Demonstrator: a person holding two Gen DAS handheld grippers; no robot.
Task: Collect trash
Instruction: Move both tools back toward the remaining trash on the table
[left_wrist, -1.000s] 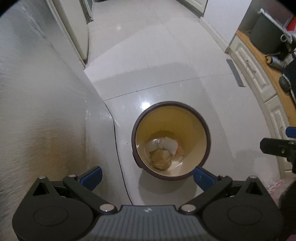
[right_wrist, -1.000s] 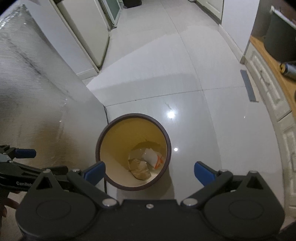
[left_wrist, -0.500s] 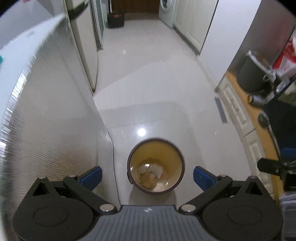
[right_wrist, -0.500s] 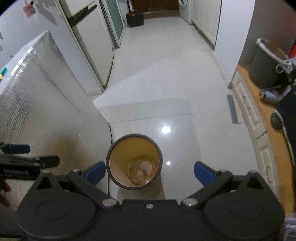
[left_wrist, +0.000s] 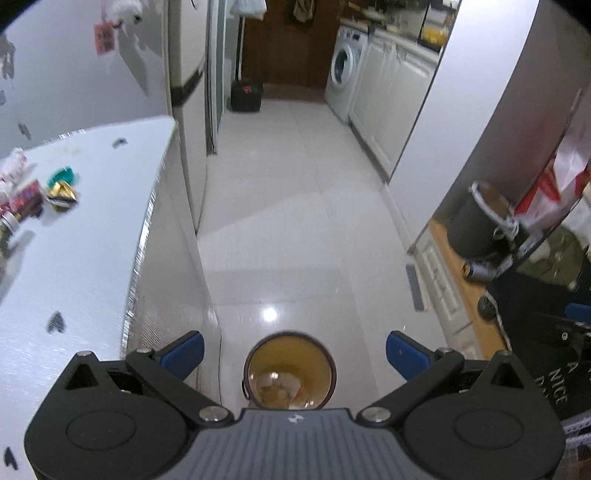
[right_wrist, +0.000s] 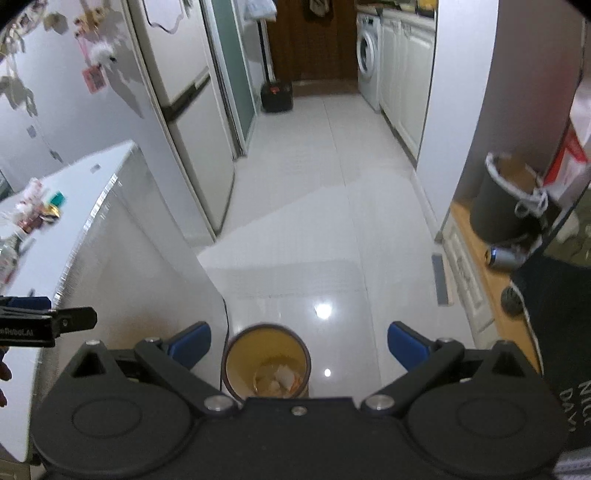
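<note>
Both grippers hang high above the pale glossy tiled floor, pointing down at a round dark-rimmed waste bin with a yellow inside that stands on the floor just beside the corner of a white table with a silvery textured side. In the left wrist view the left gripper has its jaws spread wide, blue fingertips well apart, with nothing between them but the bin far below. In the right wrist view the right gripper is likewise wide apart and empty, and the same bin sits between its blue pads.

Crumpled pale paper scraps with a touch of orange lie at the bottom of the bin; in the left view these scraps are blurred. On the far left part of the table top lie more small items: a gold and black foil wrapper, a green crumpled piece just behind it, and a red patterned packet near the edge of the view; they are too blurred to tell apart further.

The tip of the left gripper shows at the left edge of the right view. At the end of the corridor stands a white washing machine, and a tall silver refrigerator lines the left side. A dark grey bucket stands on a wooden surface on the right.
</note>
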